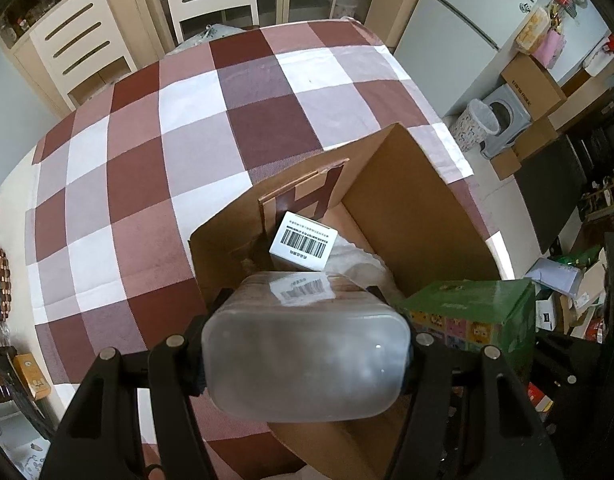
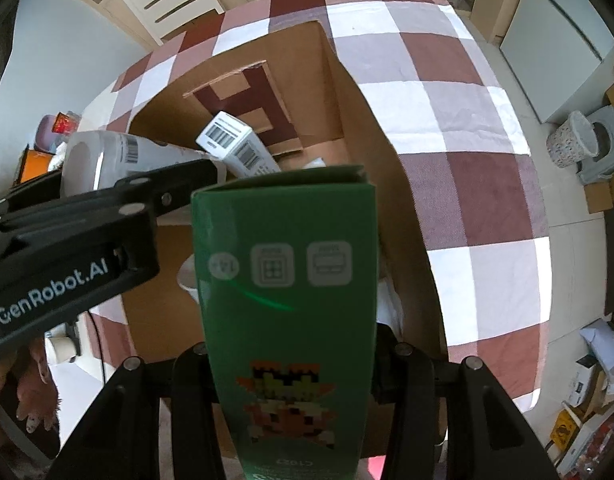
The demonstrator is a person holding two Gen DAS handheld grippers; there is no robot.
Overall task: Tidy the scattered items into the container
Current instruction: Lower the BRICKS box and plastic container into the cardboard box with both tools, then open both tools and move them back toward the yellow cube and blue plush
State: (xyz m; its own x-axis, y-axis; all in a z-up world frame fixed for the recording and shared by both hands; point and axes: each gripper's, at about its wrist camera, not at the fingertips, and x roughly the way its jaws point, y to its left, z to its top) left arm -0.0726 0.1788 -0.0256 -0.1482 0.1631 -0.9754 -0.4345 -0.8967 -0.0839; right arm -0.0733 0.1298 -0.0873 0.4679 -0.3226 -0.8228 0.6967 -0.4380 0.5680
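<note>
Over the open cardboard box (image 1: 407, 200) on the checked tablecloth (image 1: 147, 160), both grippers hung loaded. The left gripper (image 1: 307, 304) was clamped on a translucent plastic bottle (image 1: 307, 360), barcode sticker on its side, its far end poised above the box interior. The right gripper (image 2: 291, 344) was clamped on a green carton (image 2: 291, 280), held over the box's near edge. A white barcoded box (image 1: 303, 244) already lay inside, leaning against the far wall.

Step in hand, as judged: depositing both items. Next move calls for lowering each into the free space beside the white box, then parting the jaws; the two loads sat near each other, so staggered release seems prudent.

Legible writing: "GenRobot.AI" on the left gripper body, "14+" on the green carton, beside pixel-art figures.
</note>
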